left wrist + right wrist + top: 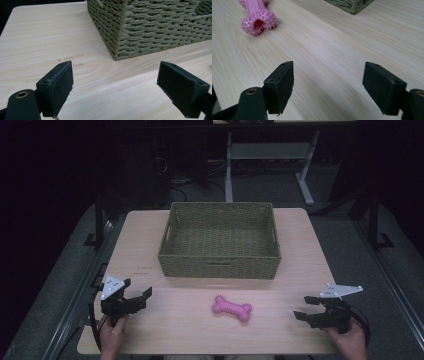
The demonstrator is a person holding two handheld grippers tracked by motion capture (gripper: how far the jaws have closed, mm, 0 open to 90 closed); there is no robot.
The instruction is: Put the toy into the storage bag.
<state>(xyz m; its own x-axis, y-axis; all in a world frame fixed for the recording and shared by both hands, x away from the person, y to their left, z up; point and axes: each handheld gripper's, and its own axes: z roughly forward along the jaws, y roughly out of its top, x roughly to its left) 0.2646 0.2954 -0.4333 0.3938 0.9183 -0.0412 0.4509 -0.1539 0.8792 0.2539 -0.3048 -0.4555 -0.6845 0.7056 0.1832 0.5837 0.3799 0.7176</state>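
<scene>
Two grippers sit nearest the camera, one in each hand. The left gripper point(141, 295) is held in the left hand point(112, 330) at the near left corner of the counter point(300, 250); the right gripper point(306, 308) is held in the right hand point(350, 340) at the near right corner. Each has two black, block-shaped jaws with flat faces, and each carries one grey three-cornered plate on top and one trailing black cable.

Gripper state: both grippers are spread wide, with bare counter between the jaws. Neither pinches anything.

Hand pose: both forearms enter from the near edge. The left gripper points ahead and inward, toward the basket's near left corner. The right gripper points inward across the counter, toward the toy, with its jaws level just above the surface.

Item count: one toy, one basket, one counter.

The toy point(232, 307) is a pink bone with knobbed ends and a surface covered in small soft-looking spikes. It lies flat on the counter between the two grippers, well apart from each, and ahead of the right gripper's jaws.

The basket point(220, 265) is rectangular, woven of olive-green cord in horizontal rows, with a handle slot in its near wall. It stands beyond the toy, ahead and to the right of the left gripper.

The counter is pale wood-grain laminate with rounded corners.
</scene>
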